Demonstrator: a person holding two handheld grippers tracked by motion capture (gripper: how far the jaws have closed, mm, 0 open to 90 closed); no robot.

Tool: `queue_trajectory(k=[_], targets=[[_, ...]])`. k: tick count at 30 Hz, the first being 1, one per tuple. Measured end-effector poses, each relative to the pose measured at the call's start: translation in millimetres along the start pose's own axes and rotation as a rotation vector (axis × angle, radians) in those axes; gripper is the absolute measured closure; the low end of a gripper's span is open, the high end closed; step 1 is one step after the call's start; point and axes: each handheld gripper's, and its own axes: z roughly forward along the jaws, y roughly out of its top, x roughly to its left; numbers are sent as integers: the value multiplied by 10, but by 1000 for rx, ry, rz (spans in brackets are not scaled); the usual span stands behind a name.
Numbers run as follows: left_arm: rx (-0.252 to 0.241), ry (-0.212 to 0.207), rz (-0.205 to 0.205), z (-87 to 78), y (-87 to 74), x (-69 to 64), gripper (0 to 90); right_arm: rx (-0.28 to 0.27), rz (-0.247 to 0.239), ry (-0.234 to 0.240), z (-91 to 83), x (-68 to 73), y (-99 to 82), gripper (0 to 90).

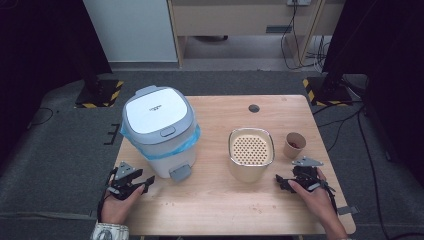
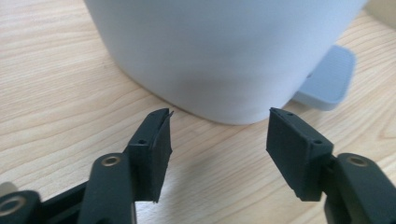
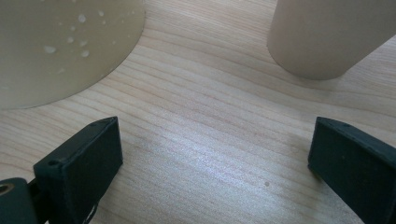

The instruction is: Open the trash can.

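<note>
The left gripper point(image 1: 131, 184) hovers with its jaws parted and nothing between them, the white pedal bin point(image 1: 159, 131) just ahead of its tips and the grey pedal point(image 2: 326, 78) ahead and off to one side; it seems poised there to work that pedal or the bin's base. The bin's lid is shut and a blue liner shows folded over its rim. The right gripper point(image 1: 286, 183) rests with its jaws spread wide and empty, the cream strainer pot point(image 1: 251, 153) just ahead on one side and the small paper cup point(image 1: 294, 145) ahead on the other, likely waiting its turn. All stand on a pale wooden table point(image 1: 220, 210), over grey carpet with cables and black stands behind
</note>
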Motion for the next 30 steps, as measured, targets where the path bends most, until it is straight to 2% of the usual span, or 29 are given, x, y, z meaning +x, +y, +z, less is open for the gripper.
queue_trajectory(k=[14, 30], targets=[[-16, -41, 21, -86, 42, -132, 543, 2, 1, 0, -3, 0, -1, 33], [-21, -88, 58, -73, 83, -244, 606, 2, 1, -1, -3, 0, -1, 33]])
